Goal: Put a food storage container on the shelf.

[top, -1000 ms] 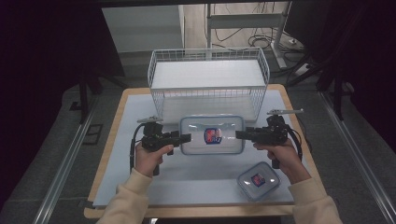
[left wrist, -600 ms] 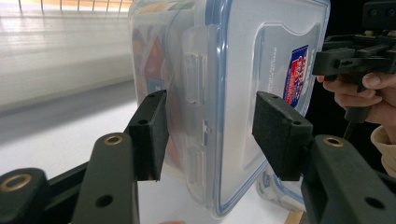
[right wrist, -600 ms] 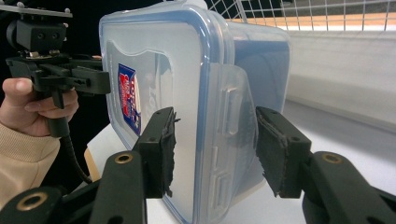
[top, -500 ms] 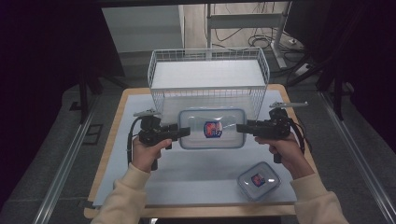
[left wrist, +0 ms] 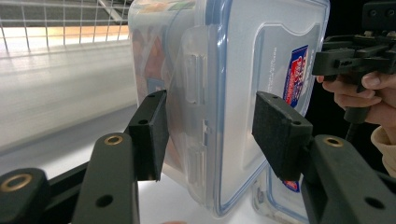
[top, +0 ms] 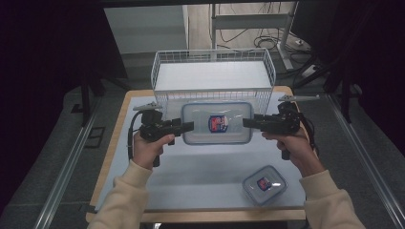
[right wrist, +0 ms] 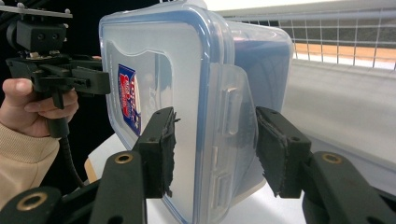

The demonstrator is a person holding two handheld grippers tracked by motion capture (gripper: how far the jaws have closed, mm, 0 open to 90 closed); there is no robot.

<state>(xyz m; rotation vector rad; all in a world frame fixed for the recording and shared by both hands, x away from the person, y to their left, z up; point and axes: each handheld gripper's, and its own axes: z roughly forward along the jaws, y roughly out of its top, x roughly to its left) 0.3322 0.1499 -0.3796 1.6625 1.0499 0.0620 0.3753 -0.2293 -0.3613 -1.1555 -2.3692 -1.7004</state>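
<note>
A large clear plastic container (top: 217, 123) with a blue-rimmed lid and a red-and-blue label hangs above the table, just in front of the wire basket (top: 210, 53). My left gripper (top: 190, 126) is shut on its left end and my right gripper (top: 246, 122) on its right end. In the left gripper view the pads (left wrist: 149, 133) clamp the container (left wrist: 233, 56) at its side latch. In the right gripper view the right gripper (right wrist: 212, 140) clamps the container (right wrist: 159, 65) at the opposite latch. The container is held level between both hands.
A small lidded container (top: 264, 184) of the same kind sits on the table (top: 200, 167) at the front right. The white wire basket stands at the table's far edge. Dark floor and metal rails flank the table.
Both hands have risen together with the large container between them. It now hangs higher, in front of the basket's near wall. The small container has not moved.
</note>
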